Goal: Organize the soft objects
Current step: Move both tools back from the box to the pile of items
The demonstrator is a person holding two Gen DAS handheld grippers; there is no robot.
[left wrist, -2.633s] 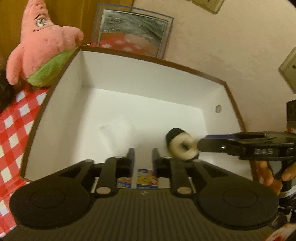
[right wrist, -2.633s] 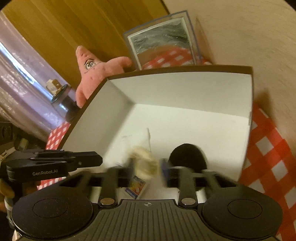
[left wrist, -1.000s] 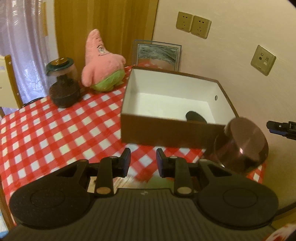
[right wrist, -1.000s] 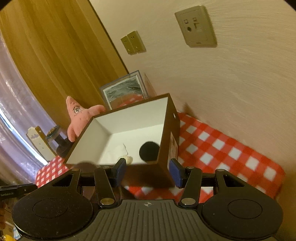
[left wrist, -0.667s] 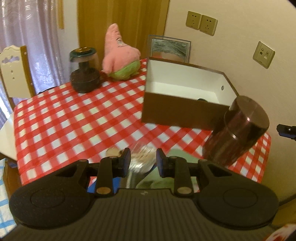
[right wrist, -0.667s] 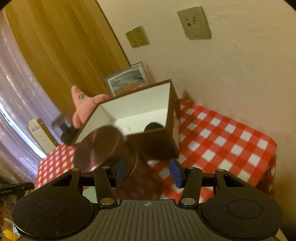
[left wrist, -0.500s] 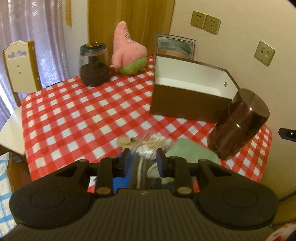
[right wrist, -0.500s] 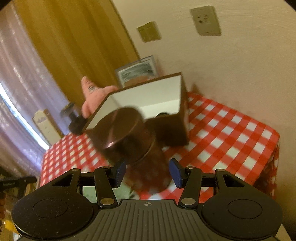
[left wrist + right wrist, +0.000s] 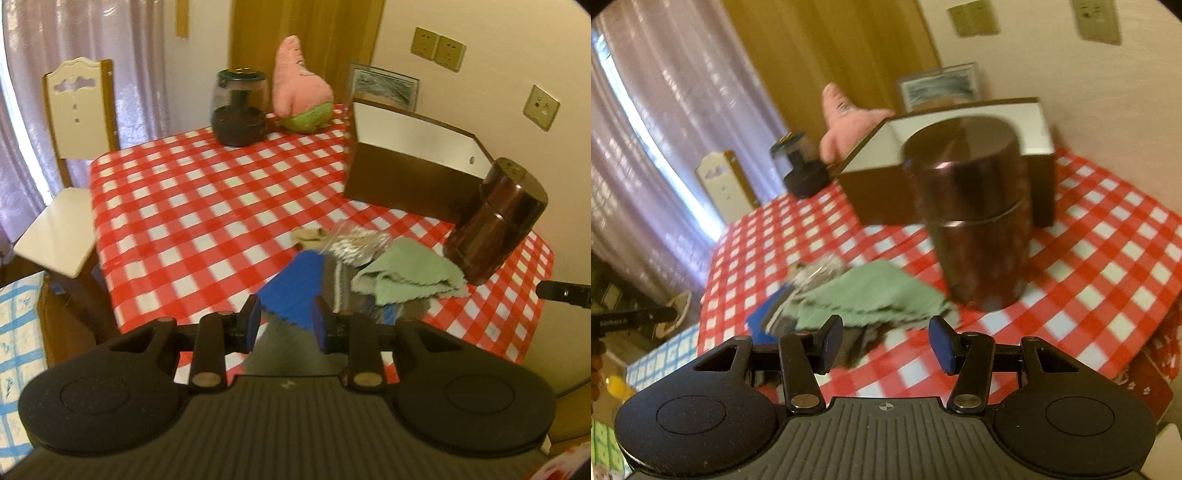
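A pile of soft cloths lies near the table's front edge: a green cloth [image 9: 408, 273] [image 9: 871, 295], a blue cloth [image 9: 295, 288] [image 9: 764, 319] and a grey striped one [image 9: 343, 280]. A bag of cotton swabs [image 9: 356, 243] lies just behind them. The brown box with white inside [image 9: 406, 147] [image 9: 886, 195] stands at the back right. My left gripper [image 9: 286, 319] is open and empty just above the blue cloth. My right gripper [image 9: 884, 345] is open and empty in front of the green cloth.
A dark brown canister [image 9: 495, 218] [image 9: 975, 218] stands right of the cloths, in front of the box. A pink star plush [image 9: 301, 88] and a glass jar [image 9: 238, 110] stand at the back. A white chair [image 9: 70, 147] is at the left. The red checked tablecloth [image 9: 192, 206] covers the table.
Both grippers have pulled back from inside the box to the table's front edge, above the cloth pile. The right gripper let go of the small soft item in the box and now stands open.
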